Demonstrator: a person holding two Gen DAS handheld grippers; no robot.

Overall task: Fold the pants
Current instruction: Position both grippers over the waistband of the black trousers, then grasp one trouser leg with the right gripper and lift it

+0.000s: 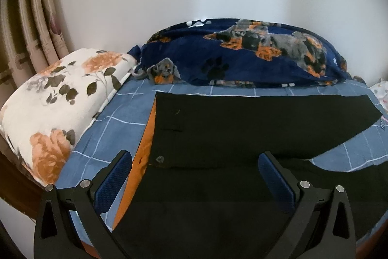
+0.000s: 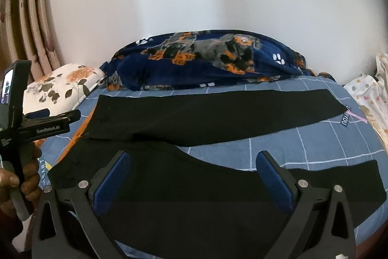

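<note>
A pair of black woven-fabric pants [image 2: 194,118] is laid flat and unfolded on the bed, waist to the left and legs running to the right. The two legs are spread apart in a V, with the far leg [image 1: 278,118] stretched straight and the near leg [image 2: 327,183] angled toward the front edge. A small metal button [image 1: 160,159] is seen at the waistband, beside an orange lining strip [image 1: 145,137] along the waist edge.
</note>
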